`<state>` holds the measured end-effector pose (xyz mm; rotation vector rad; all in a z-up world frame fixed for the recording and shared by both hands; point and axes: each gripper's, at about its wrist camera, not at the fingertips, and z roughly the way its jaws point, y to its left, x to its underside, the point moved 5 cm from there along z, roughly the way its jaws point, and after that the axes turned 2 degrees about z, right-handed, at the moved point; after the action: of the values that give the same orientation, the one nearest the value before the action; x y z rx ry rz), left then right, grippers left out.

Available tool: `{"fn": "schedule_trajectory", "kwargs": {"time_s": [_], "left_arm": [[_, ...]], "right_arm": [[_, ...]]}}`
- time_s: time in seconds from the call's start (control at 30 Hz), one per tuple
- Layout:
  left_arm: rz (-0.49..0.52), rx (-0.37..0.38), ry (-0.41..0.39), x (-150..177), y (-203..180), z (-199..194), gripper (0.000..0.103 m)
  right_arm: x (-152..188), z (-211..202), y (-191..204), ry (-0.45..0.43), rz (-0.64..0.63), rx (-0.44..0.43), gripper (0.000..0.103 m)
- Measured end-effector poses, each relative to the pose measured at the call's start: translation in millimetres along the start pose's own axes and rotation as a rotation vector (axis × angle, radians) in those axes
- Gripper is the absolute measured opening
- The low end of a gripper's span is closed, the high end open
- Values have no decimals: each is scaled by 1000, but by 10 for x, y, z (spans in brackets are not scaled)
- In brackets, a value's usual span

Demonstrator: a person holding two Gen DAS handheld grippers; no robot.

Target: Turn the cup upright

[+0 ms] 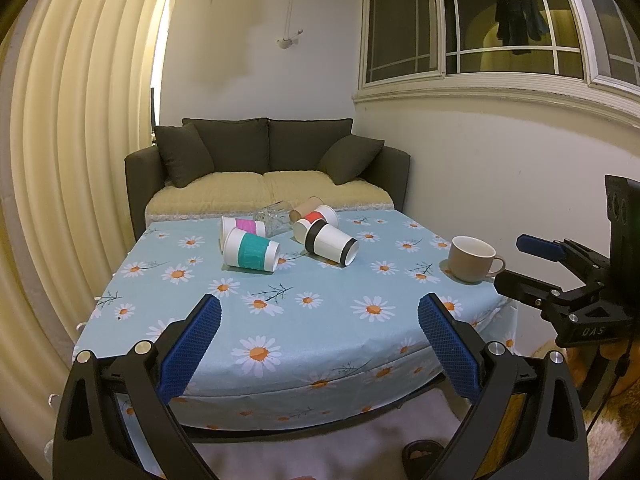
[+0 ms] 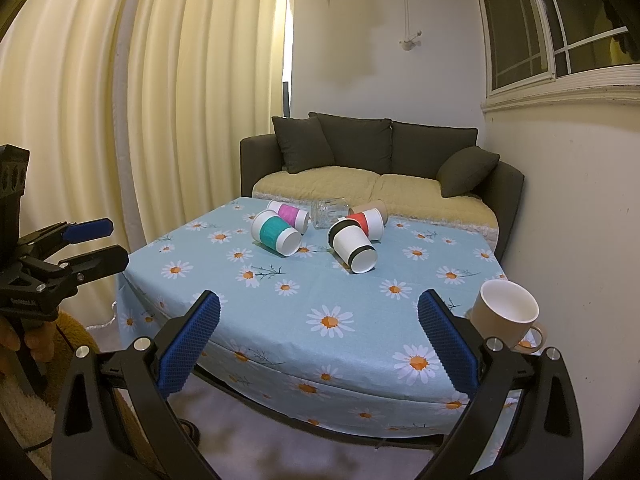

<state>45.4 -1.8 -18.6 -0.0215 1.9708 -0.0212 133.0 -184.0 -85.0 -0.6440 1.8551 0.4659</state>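
Note:
Several paper cups lie on their sides at the table's far middle: a teal-sleeved cup, a pink-sleeved cup, a black-banded cup, a red-sleeved cup and a brown cup. A clear glass lies among them. A beige mug stands upright at the right edge. My left gripper and right gripper are open and empty, back from the table's near edge.
The table has a light blue daisy cloth. A dark sofa stands behind it. Curtains hang at the left. A wall runs along the table's right side. The right gripper shows in the left wrist view.

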Motion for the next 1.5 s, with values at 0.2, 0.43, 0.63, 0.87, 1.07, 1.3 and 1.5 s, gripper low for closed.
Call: {"fn": "schedule_trajectory", "kwargs": {"time_s": [0.2,0.43,0.63,0.87,1.07,1.3,1.5], "left_arm": [[-2,3,-3,-1,5,-1,96],[-1,2,1,-11,15,-15,96],[-1,1,1,-8,11,-14,96],[1,3,3,5,5,-19,96],[4,3,6,6,-9,-21,96],[4,3,6,3,-11,-14,96],[5,5,8,7,-14,-9,96]], "right_arm": [[-21,18,27,2,-1,0,98],[22,77,35,9,-4,1,98],[31,73,27,8,-5,2,98],[17,59,61,10,-8,0,98],[22,57,57,12,-8,-1,98],[35,56,55,3,-7,-2,98],[32,63,56,8,-9,-1,98]]}}
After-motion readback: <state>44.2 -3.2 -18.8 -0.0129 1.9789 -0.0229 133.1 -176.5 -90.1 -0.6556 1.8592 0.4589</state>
